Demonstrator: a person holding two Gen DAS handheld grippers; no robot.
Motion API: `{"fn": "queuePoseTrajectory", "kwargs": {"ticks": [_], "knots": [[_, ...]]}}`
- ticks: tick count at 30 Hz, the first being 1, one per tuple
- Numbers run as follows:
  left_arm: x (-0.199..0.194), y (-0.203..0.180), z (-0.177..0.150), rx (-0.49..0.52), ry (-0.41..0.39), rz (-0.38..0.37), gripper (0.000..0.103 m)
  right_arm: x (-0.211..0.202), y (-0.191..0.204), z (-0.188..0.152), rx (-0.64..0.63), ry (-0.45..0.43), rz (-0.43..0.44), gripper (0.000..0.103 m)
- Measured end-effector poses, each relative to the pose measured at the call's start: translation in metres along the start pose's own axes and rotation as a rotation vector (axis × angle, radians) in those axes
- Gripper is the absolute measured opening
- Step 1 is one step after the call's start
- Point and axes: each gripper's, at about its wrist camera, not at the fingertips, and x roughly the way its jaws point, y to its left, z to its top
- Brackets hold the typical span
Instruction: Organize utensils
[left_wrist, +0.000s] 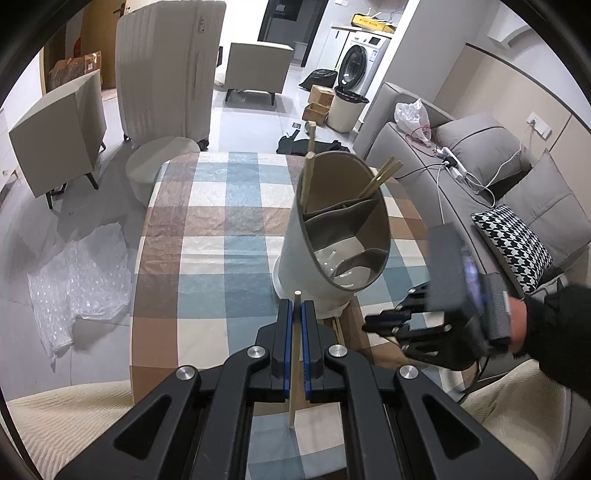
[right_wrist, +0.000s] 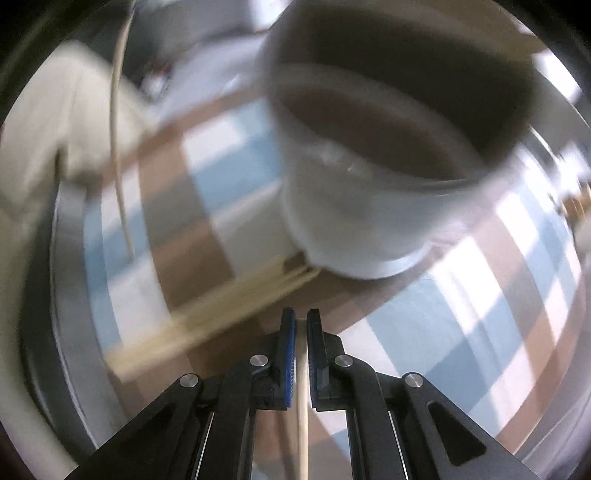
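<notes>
Chopstick (left_wrist: 295, 354) clamped in left tongs (left_wrist: 297, 308); another in right tongs (right_wrist: 301, 325).

holder (left_wrist: 314, 258): matt pale-grey outside, brown matt inside, smooth, plastic by the look
chopsticks (left_wrist: 380, 177): pale bare wood, matt
held chopstick (left_wrist: 295, 354): same pale wood, smooth
tablecloth (left_wrist: 207, 229): checked cloth, creased, matt
pads (left_wrist: 285, 332): blue, ribbed, rubbery
gripper arms (left_wrist: 229, 402): matt black plastic, shiny metal screws
sofa (left_wrist: 480, 177): grey woven cloth
floor wrap (left_wrist: 77, 280): clear glossy plastic film
</notes>
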Motion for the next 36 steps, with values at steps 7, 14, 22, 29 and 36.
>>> {"fn": "queuePoseTrajectory", "kwargs": {"ticks": [7,14,22,29,36], "knots": [[-0.007,-0.008,0.0,0.013,-0.022,-0.013,0.0,-0.063,-0.007,-0.014,0.329,-0.324,-0.008,0.005],[-0.022,-0.012,0.002,0.0,-0.052,-0.022,0.0,-0.098,0.001,-0.025,0.554,-0.555,-0.035,0.005],[-0.046,-0.021,0.012,0.004,-0.09,-0.034,0.0,-0.136,0.002,-0.026,0.645,-0.695,-0.054,0.005],[-0.084,-0.032,0.05,0.017,-0.184,-0.073,0.0,-0.199,0.004,0.001,0.605,-0.889,-0.105,0.005],[-0.107,-0.044,0.112,0.07,-0.325,-0.074,0.0,-0.256,-0.018,0.046,0.578,-1.049,-0.191,0.005]]}}
